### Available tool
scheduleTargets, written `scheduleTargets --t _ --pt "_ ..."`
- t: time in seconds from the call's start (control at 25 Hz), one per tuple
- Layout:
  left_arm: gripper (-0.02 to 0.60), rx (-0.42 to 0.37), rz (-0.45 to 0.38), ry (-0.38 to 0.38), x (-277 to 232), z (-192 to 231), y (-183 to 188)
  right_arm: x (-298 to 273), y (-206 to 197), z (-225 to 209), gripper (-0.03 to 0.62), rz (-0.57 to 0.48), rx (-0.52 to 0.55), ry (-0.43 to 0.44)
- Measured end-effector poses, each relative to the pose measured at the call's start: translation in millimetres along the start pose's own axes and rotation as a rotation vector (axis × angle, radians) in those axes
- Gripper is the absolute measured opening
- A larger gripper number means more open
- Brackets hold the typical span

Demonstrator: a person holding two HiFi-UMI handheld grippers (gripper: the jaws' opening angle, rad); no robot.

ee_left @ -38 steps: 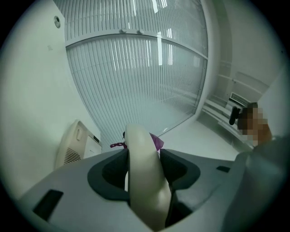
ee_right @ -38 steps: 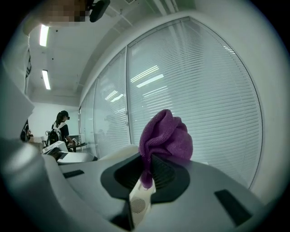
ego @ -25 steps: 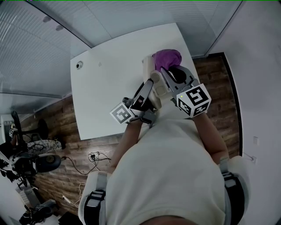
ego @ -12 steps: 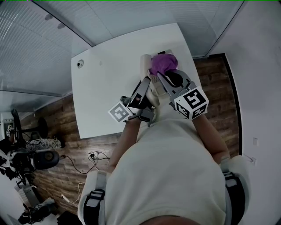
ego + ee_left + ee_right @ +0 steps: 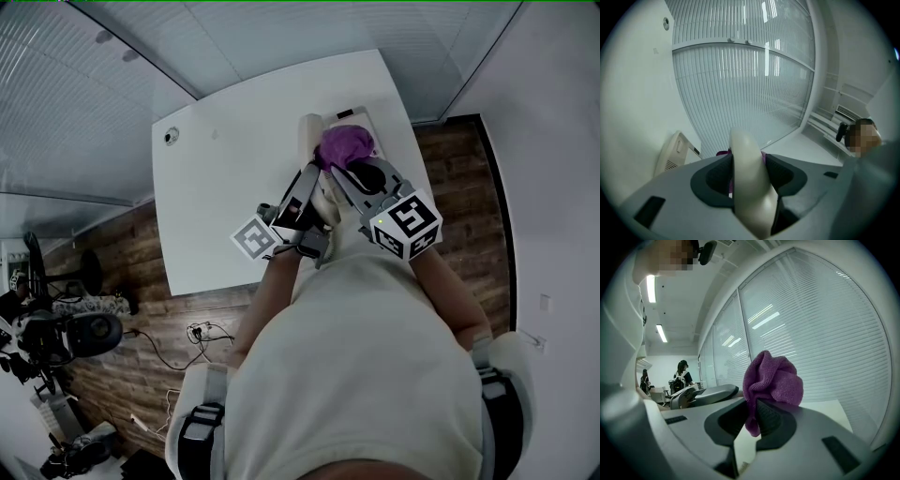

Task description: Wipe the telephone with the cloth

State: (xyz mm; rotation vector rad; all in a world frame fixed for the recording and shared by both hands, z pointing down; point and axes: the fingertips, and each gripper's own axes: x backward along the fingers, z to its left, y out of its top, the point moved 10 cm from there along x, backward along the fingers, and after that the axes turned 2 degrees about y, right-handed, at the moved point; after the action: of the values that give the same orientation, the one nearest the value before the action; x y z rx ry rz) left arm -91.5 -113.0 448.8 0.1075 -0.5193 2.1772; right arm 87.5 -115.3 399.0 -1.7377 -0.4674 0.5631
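Above white table (image 5: 225, 178), handset (image 5: 746, 159) is clamped by left gripper (image 5: 314, 192), cloth (image 5: 773, 380) by right gripper (image 5: 751, 420), mid-wipe; strokes along it are called for.

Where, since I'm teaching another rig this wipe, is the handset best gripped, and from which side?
Probably on its slim middle section, with the jaws closing across its width from either side, as the left gripper holds the handset. That curved, narrow part fits between the pads and leaves the upper end free for the cloth.
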Motion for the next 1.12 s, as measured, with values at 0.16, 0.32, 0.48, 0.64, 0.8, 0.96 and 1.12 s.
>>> scheduleTargets --t 0.16,0.32,0.48,0.64,0.8,0.96,1.12 --pt "0.229 0.005 -0.003 0.001 0.5 1.0 -0.1 -2.3 -2.8 4.0 0.046 0.005 -0.016 0.033" --pt "0.229 0.007 -0.006 -0.002 0.7 1.0 -0.3 -3.1 -4.6 7.8 0.046 0.008 -0.027 0.076" --pt "0.229 0.017 -0.012 -0.006 0.3 0.8 0.0 -4.5 -7.5 11.4 0.046 0.025 -0.034 0.132" --pt "0.229 0.016 -0.013 -0.008 0.3 1.0 1.7 -5.7 -7.7 10.0 0.046 0.031 -0.047 0.161" --pt "0.229 0.014 -0.009 -0.002 0.2 0.6 2.8 -4.4 -6.7 7.6 0.046 0.049 -0.035 0.19" --pt "0.229 0.009 -0.004 -0.003 -0.2 0.8 0.1 0.2 -7.4 3.4 0.046 0.076 -0.019 0.229" --pt "0.229 0.01 -0.003 -0.002 0.0 1.8 -1.2 3.9 -7.8 2.4 0.046 0.091 -0.007 0.246"
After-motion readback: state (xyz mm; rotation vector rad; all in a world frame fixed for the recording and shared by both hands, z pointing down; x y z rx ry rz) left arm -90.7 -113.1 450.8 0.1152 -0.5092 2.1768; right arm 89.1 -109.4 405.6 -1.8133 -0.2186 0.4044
